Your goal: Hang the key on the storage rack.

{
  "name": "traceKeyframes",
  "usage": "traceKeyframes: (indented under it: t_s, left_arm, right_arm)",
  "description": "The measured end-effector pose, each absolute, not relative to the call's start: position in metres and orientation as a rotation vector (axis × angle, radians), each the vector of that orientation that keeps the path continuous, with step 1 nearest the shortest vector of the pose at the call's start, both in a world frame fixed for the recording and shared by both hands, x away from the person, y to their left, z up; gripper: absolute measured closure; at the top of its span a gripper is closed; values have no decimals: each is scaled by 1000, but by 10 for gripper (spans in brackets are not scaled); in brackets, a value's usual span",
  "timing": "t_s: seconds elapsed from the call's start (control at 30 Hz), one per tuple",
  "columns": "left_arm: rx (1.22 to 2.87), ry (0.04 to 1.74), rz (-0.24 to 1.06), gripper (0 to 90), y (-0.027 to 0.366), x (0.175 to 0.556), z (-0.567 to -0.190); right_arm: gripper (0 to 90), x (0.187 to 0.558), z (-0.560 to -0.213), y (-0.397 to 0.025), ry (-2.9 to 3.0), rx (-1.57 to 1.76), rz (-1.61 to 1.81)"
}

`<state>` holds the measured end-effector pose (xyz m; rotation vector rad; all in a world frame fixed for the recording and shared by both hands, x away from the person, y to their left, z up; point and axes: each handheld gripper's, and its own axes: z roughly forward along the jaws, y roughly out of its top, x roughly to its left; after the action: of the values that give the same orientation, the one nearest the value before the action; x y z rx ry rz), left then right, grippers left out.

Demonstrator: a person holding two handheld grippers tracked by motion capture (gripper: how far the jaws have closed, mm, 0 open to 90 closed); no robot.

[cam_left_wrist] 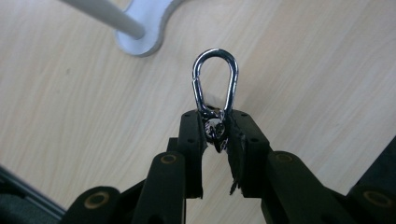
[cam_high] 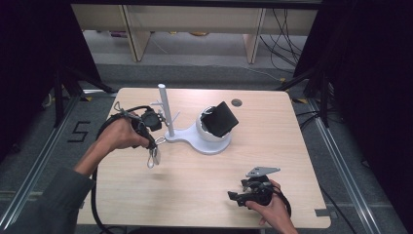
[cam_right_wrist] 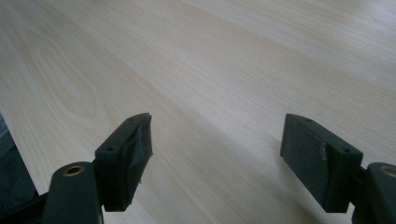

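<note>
My left gripper is shut on the small end of a shiny metal snap hook and points down over the table's left half. In the left gripper view the snap hook sticks out past the closed jaws of the left gripper, with its loop above the wood. Just to the right stands a white stand, an upright pole with short pegs. My right gripper rests near the front edge, and in its own view the right gripper is open over bare wood.
The stand's flat white base runs right into a white dome that carries a tilted black square block. The base's edge and pole sit close ahead of the hook. A wooden table has a small round grommet at the back.
</note>
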<state>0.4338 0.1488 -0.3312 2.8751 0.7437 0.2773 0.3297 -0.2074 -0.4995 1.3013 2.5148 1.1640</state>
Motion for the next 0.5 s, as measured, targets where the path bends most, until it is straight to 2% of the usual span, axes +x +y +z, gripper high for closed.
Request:
traceKeyframes:
  t_s: [0.5]
  left_arm:
    - [2757,923,350,753,183,457,-295]
  right_arm:
    - [257,330,-499,-208,2535,1295,1132]
